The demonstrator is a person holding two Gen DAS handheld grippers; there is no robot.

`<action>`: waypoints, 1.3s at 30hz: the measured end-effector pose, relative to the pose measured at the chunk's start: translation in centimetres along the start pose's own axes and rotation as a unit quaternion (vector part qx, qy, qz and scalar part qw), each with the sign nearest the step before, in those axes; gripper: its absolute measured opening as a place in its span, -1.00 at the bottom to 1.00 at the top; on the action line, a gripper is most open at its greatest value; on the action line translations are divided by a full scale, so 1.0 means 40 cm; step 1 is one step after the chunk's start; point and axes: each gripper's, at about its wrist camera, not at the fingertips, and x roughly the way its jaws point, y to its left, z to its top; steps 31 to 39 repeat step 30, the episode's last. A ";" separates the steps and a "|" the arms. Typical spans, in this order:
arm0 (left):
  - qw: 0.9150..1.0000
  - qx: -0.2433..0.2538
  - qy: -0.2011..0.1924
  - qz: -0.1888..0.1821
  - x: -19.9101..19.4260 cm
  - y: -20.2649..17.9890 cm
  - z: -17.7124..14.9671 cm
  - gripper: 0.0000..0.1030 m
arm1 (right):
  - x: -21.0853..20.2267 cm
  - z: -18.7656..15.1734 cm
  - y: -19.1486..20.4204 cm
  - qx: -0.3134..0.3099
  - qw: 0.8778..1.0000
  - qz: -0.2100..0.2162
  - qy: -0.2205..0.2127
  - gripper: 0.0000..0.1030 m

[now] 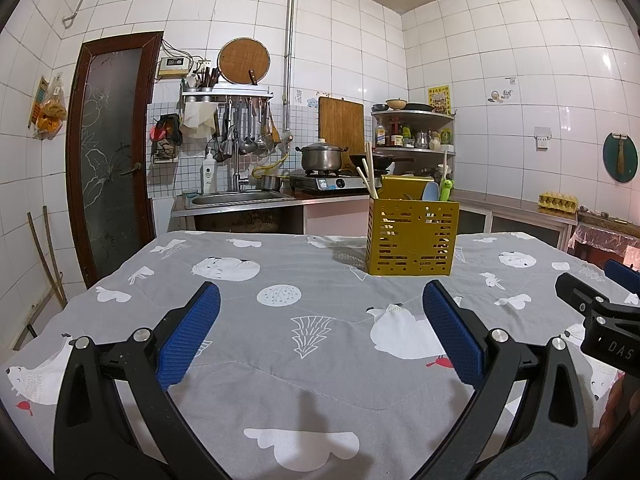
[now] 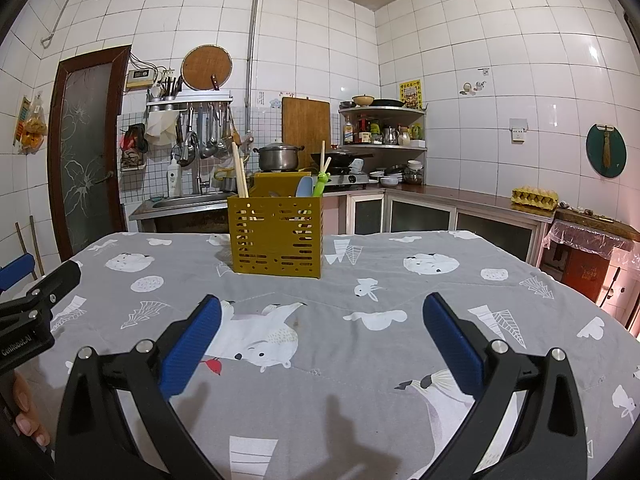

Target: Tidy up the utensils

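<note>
Both the left gripper (image 1: 321, 334) and right gripper (image 2: 322, 334) hover with fingers released and empty near the tabletop (image 1: 280, 344), since the perforated yellow metal utensil holder (image 1: 412, 236) at the far side already stands upright holding wooden chopsticks (image 1: 369, 176) and spoons.

Utensil caddy (image 1: 412, 240) stands upright on the cloth-covered counter (image 1: 312, 344), toward its far edge. Chopsticks (image 1: 368, 178) lean in the caddy's left compartment; a spoon (image 1: 431, 192) and a frog-topped utensil (image 1: 446, 189) stand in the right.

Left gripper (image 1: 320, 332) hangs above the near counter, the caddy ahead and slightly right of it. Right gripper (image 2: 322, 334) hangs beside it to the right, the caddy ahead and slightly left of it.

Behind the counter: sink (image 1: 240, 197) at left, stove (image 1: 332, 182) to its right with a pot (image 1: 322, 156) on it, corner shelf (image 1: 414, 132) further right. Egg tray (image 2: 535, 195) sits on the side worktop at right.
</note>
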 end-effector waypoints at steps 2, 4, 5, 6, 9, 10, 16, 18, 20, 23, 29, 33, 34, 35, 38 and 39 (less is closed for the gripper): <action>1.000 0.000 0.000 0.000 0.001 0.000 0.000 0.90 | 0.000 0.000 0.001 0.000 1.000 0.000 0.000 0.91; 1.000 0.000 0.000 0.000 0.000 -0.001 0.000 0.90 | 0.000 -0.001 0.002 0.000 1.000 0.000 0.000 0.91; 1.000 0.000 0.000 0.000 0.000 0.000 0.000 0.90 | 0.000 -0.001 0.001 0.000 1.000 0.000 0.000 0.91; 1.000 0.000 0.000 0.000 0.000 0.000 0.000 0.90 | 0.000 -0.001 0.000 0.000 1.000 0.000 0.001 0.91; 1.000 0.000 0.000 0.000 0.000 0.001 0.001 0.90 | 0.000 -0.001 0.001 0.000 1.000 0.000 0.000 0.91; 1.000 0.000 0.000 0.000 0.000 0.000 0.001 0.90 | 0.000 -0.001 0.001 0.000 1.000 0.000 0.000 0.91; 1.000 0.001 0.000 0.000 0.000 0.000 0.000 0.90 | 0.000 -0.002 0.001 0.000 1.000 0.000 0.000 0.91; 1.000 0.002 -0.001 0.000 -0.001 0.000 -0.001 0.90 | -0.001 -0.001 -0.001 0.000 1.000 0.000 0.000 0.91; 1.000 0.003 -0.001 0.000 -0.001 0.000 -0.001 0.90 | 0.000 -0.002 0.000 0.000 1.000 0.000 0.000 0.91; 1.000 0.002 0.000 0.000 -0.001 0.001 -0.001 0.90 | 0.000 -0.002 0.000 0.000 1.000 0.000 0.000 0.91; 1.000 0.003 0.000 0.000 0.002 0.008 -0.002 0.90 | -0.001 -0.002 0.000 0.000 1.000 0.000 0.000 0.91; 1.000 0.003 0.001 0.000 0.002 0.007 -0.002 0.90 | 0.000 -0.002 -0.001 0.000 1.000 0.000 0.000 0.91; 1.000 0.003 0.001 0.000 0.002 0.007 -0.002 0.90 | 0.000 -0.002 -0.001 0.000 1.000 0.000 0.000 0.91; 1.000 0.003 0.001 0.000 0.002 0.007 -0.002 0.90 | 0.000 -0.002 -0.001 0.000 1.000 0.000 0.000 0.91; 1.000 0.003 0.001 0.000 0.002 0.007 -0.002 0.90 | 0.000 -0.002 -0.001 0.000 1.000 0.000 0.000 0.91; 1.000 0.003 0.001 0.000 0.002 0.007 -0.002 0.90 | 0.000 -0.002 -0.001 0.000 1.000 0.000 0.000 0.91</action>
